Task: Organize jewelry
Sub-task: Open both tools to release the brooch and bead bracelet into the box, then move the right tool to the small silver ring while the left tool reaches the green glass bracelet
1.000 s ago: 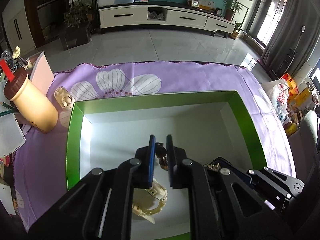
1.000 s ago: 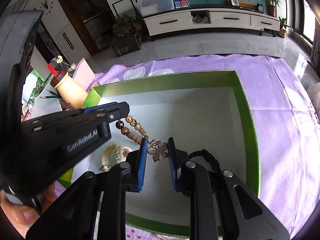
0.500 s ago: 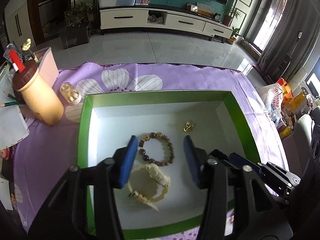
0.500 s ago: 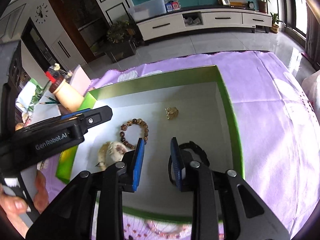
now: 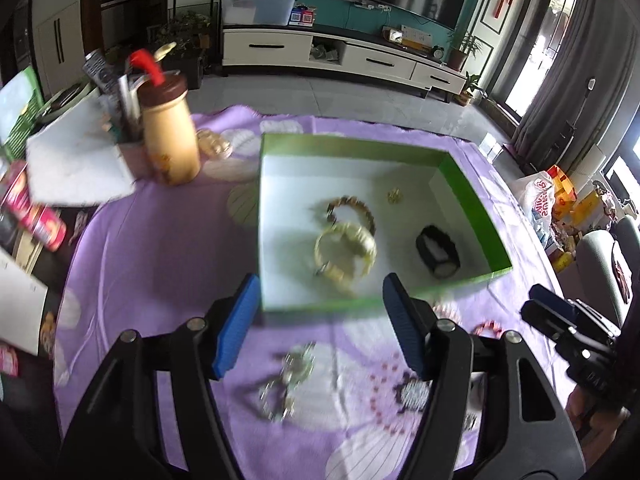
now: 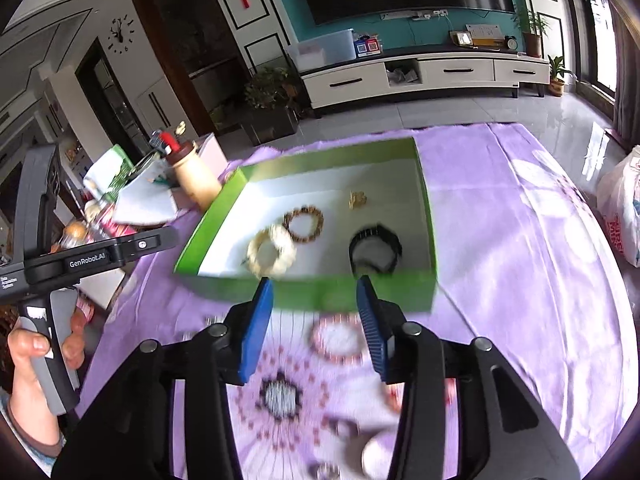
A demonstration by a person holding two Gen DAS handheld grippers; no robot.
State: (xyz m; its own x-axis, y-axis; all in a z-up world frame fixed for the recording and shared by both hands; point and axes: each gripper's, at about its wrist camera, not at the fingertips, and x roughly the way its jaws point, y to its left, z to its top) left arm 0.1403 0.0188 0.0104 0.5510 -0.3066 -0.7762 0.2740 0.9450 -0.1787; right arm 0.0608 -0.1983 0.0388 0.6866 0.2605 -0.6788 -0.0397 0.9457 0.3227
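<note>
A green box [image 5: 464, 184] [image 6: 320, 292] with a white floor holds a brown bead bracelet [image 5: 352, 210] [image 6: 304, 222], a cream bracelet [image 5: 346, 252] [image 6: 272, 254], a small gold piece [image 5: 395, 195] [image 6: 357, 199] and a black band [image 5: 437, 251] [image 6: 375, 249]. My left gripper [image 5: 320, 324] is open and empty, above the cloth in front of the box. A silver piece [image 5: 286, 380] lies below it. My right gripper [image 6: 316, 324] is open and empty, above a red bead bracelet [image 6: 338, 338] on the cloth.
A tan bottle [image 5: 170, 136] [image 6: 196, 178] with a brown cap stands left of the box, with papers [image 5: 76, 160] and cans [image 5: 36, 212] beside it. More beaded pieces [image 5: 486, 326] lie on the purple cloth [image 6: 520, 280]. A plastic bag [image 5: 540, 200] is off the table's right edge.
Both grippers have let go of the bracelet, opened wide and pulled back out of the box to above the cloth in front of it. The brown bead bracelet now lies in the box.
</note>
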